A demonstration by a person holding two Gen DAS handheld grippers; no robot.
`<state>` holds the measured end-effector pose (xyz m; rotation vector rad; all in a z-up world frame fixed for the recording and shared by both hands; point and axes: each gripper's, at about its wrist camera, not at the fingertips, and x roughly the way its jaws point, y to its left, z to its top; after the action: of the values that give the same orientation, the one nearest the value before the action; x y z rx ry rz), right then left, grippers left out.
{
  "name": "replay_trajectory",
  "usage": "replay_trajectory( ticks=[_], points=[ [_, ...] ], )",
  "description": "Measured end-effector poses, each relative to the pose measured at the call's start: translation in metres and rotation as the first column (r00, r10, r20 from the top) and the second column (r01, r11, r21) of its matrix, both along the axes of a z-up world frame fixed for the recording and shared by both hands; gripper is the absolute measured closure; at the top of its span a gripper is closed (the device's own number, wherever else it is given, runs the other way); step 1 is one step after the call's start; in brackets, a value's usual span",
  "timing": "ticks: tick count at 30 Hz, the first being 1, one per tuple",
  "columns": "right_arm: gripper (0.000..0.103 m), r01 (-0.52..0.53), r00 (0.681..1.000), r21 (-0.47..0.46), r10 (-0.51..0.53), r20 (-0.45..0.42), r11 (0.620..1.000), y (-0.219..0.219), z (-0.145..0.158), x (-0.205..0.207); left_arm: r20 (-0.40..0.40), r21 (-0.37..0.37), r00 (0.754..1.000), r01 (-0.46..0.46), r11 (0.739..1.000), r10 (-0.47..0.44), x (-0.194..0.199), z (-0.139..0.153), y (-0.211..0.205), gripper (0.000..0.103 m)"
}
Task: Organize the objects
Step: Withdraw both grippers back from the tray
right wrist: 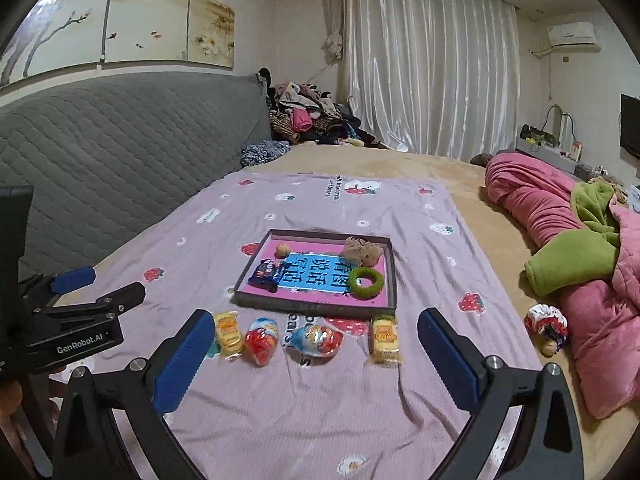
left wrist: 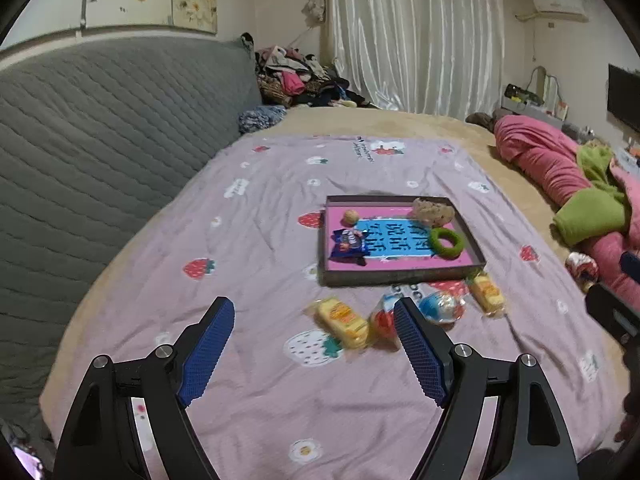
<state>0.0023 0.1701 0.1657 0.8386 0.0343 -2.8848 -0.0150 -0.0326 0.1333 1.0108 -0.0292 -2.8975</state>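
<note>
The left gripper is hanging over the bedspread with its blue pads spread wide and nothing between them, and the right gripper is doing the same beside it, jaws released and empty. Just past the fingertips four wrapped snacks are lying in a loose row on the cloth: a yellow cake, a red-and-white packet, a blue-and-red packet and a second yellow cake. Right behind them a shallow tray with a pink and blue printed floor is sitting flat, holding a dark blue snack bag, a small round ball, a green ring and a beige scrunchie, all apart from one another. The lilac strawberry-print bedspread is covering a tan bed, with a grey quilted headboard at the left, a rolled pink and green quilt at the right, a pile of clothes and white curtains beyond
</note>
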Motion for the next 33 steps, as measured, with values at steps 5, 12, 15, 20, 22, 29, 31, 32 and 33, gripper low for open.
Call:
replay_trajectory(
  ticks=[5, 12, 15, 20, 22, 29, 31, 32, 33],
  points=[
    [0.001, 0.003, 1.000, -0.007, -0.003, -0.003, 1.000, -0.001, -0.001, 0.014, 0.008, 0.021, 1.000, -0.005, 1.000, 0.005, 0.014, -0.004, -0.008, 0.020],
    [0.001, 0.003, 1.000, 0.003, -0.003, 0.007, 1.000, -0.006, -0.007, 0.018, 0.037, 0.035, 0.999, -0.011, 0.999, 0.010, 0.022, -0.022, -0.015, 0.020],
    [0.001, 0.003, 1.000, -0.005, -0.002, 0.019, 1.000, -0.006, -0.013, 0.017, 0.053, 0.037, 0.999, -0.006, 0.999, 0.004, 0.022, -0.031, -0.013, 0.020],
    [0.001, -0.002, 0.999, 0.005, 0.002, 0.041, 1.000, -0.008, -0.025, 0.013, 0.084, 0.035, 0.996, 0.006, 0.999, -0.008, 0.019, -0.047, -0.006, 0.020],
    [0.001, -0.002, 0.999, 0.007, 0.002, 0.049, 1.000, -0.008, -0.030, 0.012, 0.084, 0.036, 0.996, 0.009, 0.999, -0.012, 0.020, -0.052, -0.004, 0.020],
    [0.001, 0.000, 0.996, 0.006, 0.000, 0.092, 1.000, -0.004, -0.050, 0.004, 0.086, 0.041, 0.996, 0.026, 0.999, -0.029, 0.021, -0.059, 0.004, 0.020],
    [0.001, 0.001, 0.995, 0.007, -0.002, 0.101, 1.000, -0.003, -0.055, 0.003, 0.092, 0.046, 0.995, 0.031, 0.998, -0.035, 0.019, -0.062, 0.006, 0.020],
    [0.001, 0.000, 0.994, 0.007, -0.001, 0.107, 1.000, -0.002, -0.058, 0.002, 0.098, 0.046, 0.995, 0.032, 0.998, -0.036, 0.018, -0.063, 0.007, 0.020],
    [0.001, -0.001, 0.994, 0.007, 0.001, 0.114, 1.000, -0.002, -0.060, 0.001, 0.102, 0.044, 0.994, 0.032, 0.999, -0.036, 0.017, -0.066, 0.007, 0.020]
  ],
)
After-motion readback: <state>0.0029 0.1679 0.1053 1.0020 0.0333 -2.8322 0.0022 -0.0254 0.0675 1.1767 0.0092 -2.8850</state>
